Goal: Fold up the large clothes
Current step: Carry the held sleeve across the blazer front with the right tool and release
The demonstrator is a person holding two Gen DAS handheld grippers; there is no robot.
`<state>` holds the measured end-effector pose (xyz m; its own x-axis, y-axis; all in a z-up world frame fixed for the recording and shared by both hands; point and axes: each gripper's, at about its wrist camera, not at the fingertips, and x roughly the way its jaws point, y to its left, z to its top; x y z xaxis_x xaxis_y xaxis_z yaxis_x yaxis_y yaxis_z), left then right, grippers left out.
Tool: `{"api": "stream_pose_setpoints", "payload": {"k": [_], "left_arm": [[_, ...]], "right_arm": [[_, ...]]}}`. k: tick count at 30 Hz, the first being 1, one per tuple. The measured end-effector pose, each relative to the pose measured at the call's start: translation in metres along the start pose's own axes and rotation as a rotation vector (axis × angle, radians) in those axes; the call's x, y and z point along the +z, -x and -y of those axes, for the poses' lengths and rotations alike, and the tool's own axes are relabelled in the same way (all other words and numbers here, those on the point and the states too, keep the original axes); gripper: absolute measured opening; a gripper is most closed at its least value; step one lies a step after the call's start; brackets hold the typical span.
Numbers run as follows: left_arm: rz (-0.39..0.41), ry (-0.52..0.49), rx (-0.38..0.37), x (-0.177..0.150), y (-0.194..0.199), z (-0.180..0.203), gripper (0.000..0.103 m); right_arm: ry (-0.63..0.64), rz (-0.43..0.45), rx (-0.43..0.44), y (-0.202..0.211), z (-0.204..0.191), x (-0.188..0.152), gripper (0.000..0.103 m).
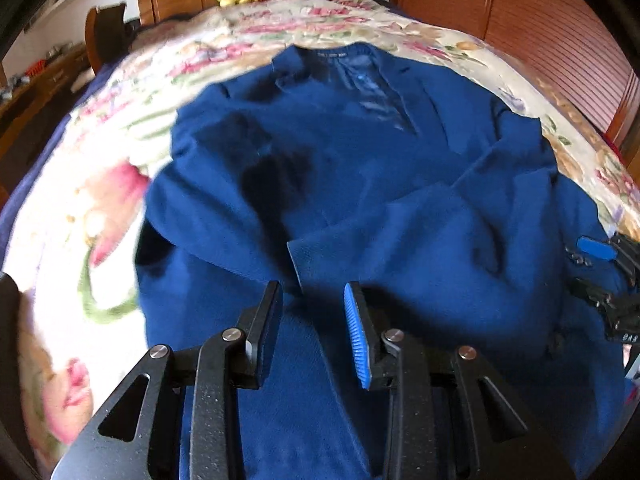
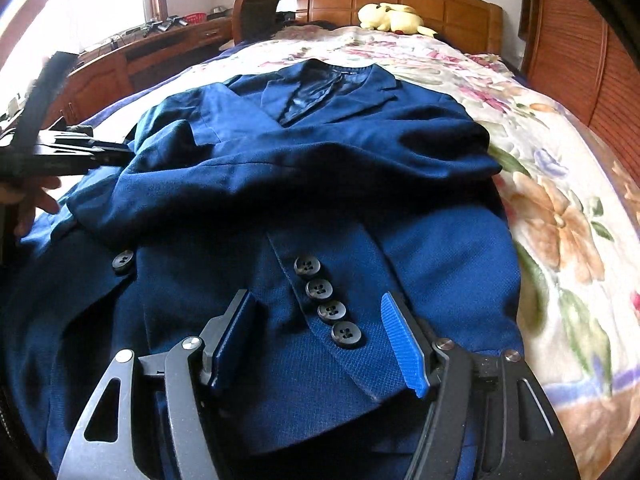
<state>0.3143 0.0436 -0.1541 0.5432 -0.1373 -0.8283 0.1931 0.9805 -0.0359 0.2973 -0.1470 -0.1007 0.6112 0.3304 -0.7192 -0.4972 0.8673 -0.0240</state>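
Both claws stand open over the jacket's hem: left claw (image 1: pixel 312 300), right claw (image 2: pixel 316 308) straddling the cuff buttons (image 2: pixel 326 300). The jacket (image 2: pixel 304 184) lies face-up on the bed (image 2: pixel 560 184), sleeves folded across. A plush (image 2: pixel 394 16) sits by the headboard.

No readable text; neck label on blue jacket (image 1: pixel 336 55) too blurred.

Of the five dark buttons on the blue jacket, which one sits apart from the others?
The lone button at the left, on the blue jacket front. The other four form a close row on the sleeve cuff, between the right gripper's open jaws.
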Motion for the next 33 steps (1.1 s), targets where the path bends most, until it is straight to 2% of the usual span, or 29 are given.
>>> {"api": "stream_pose_setpoints", "payload": {"k": [5,9,12,15,17,19,21,23,27,33], "left_arm": [[-0.002,0.056,-0.016,0.0,-0.004,-0.004,0.033],[0.017,0.034,0.006,-0.001,-0.003,0.0,0.033],[0.019,0.031,-0.009,0.004,-0.008,-0.002,0.032],[0.013,0.017,-0.035,0.007,-0.011,-0.002,0.024],[0.012,-0.002,-0.023,0.008,-0.012,-0.001,0.018],[0.014,-0.012,-0.028,0.009,-0.012,0.0,0.006],[0.026,-0.015,-0.031,0.007,-0.006,0.0,0.005],[0.073,-0.049,0.0,0.005,0.006,0.007,0.005],[0.155,-0.085,0.011,-0.005,0.041,0.02,0.004],[0.243,-0.078,-0.052,-0.03,0.095,0.032,0.004]], "right_arm": [[-0.004,0.01,0.003,-0.002,0.002,-0.006,0.067],[-0.004,0.014,0.004,-0.002,0.006,-0.012,0.068],[-0.003,0.014,0.003,-0.002,0.006,-0.012,0.068],[-0.002,0.015,0.002,-0.002,0.006,-0.012,0.068],[-0.001,0.016,0.001,-0.001,0.006,-0.012,0.068],[-0.001,0.016,0.001,-0.001,0.006,-0.012,0.068],[-0.001,0.016,0.001,-0.001,0.006,-0.012,0.068],[-0.001,0.017,0.001,-0.002,0.006,-0.012,0.068],[-0.002,0.018,0.004,-0.002,0.006,-0.012,0.068],[-0.006,0.021,0.009,-0.001,0.007,-0.013,0.068]]}}
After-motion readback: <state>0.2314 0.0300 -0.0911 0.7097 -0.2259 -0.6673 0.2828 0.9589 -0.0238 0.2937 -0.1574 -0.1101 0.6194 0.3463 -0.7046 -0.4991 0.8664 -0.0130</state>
